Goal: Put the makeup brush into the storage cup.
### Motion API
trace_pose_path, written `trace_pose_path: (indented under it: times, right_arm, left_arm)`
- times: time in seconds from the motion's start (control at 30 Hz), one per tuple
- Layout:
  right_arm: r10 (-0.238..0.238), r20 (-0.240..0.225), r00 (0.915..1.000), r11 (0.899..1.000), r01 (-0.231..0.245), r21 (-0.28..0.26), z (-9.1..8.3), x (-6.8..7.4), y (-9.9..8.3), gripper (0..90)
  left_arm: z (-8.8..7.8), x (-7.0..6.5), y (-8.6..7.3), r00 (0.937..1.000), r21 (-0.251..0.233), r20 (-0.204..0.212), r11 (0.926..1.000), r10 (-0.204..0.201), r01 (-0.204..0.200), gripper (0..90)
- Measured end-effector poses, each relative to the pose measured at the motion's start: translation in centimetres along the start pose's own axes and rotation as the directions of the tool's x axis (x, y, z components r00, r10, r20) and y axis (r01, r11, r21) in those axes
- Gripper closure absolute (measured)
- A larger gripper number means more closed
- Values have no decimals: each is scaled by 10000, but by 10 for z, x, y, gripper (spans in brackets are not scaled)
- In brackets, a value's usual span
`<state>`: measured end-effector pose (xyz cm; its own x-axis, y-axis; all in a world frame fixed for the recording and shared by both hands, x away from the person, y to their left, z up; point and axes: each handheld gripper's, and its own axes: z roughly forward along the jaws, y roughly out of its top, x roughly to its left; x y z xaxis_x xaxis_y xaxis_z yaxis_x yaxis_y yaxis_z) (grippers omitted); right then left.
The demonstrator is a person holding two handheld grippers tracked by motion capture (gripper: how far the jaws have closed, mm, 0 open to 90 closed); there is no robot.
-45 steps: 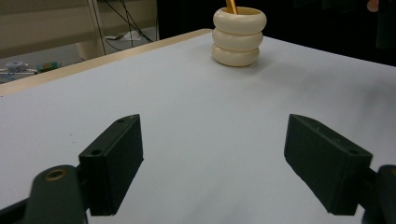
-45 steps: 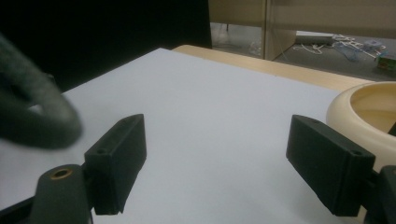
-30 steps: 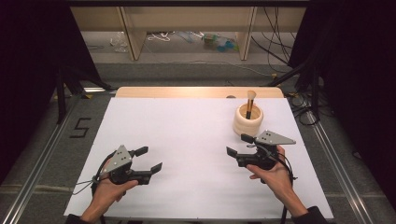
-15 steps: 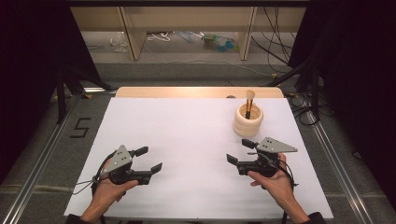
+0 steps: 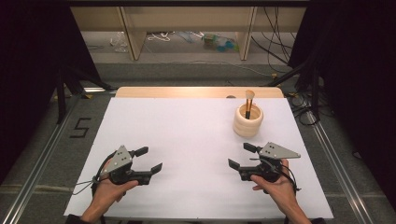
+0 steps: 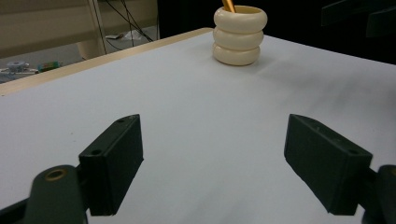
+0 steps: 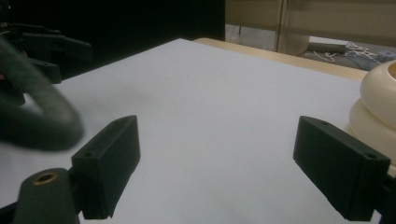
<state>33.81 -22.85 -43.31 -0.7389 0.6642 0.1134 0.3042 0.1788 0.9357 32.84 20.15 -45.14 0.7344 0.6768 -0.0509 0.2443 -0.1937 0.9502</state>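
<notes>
- Holder (image 5: 248,120): cream, ringed pot standing upright on the far right part of the desk (image 5: 187,135); seen at the top in the left gripper view (image 6: 240,35) and at the right edge in the right gripper view (image 7: 378,107); nothing grips it.
- Brush (image 5: 249,103): stands in the holder, orange handle down and pale bristles up, leaning slightly; its handle shows at the holder's mouth in the left gripper view (image 6: 229,5).
- Right gripper (image 5: 241,156): held in the right hand (image 5: 275,184) at the near right of the desk, near the holder but apart from it; its jaws have just been opening and now stand wide apart, with only bare desk between them (image 7: 215,158).
- Left gripper (image 5: 148,159): held in the left hand (image 5: 108,189) at the near left, well apart from the holder; jaws spread wide with nothing between them (image 6: 212,158).
- Desk: white sheet over a wooden top, a strip of wood bare along the far edge.
- Floor (image 5: 84,126): grey, marked with a black "5" left of the desk; cables lie beyond the far edge.
</notes>
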Motion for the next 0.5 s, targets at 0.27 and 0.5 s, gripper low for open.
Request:
trace_pose_path:
  times: [0.27,0.5]
  right_arm:
    - [19,156,9999,9999,-21,132,-6,2,-4,158]
    - [-5,142,9999,10000,6,-46,-8,3,-5,159]
  left_arm:
    - [0,-1,0,9999,-19,6,9999,-106,106,198]
    - [0,0,0,10000,59,-36,10000,63,-63,197]
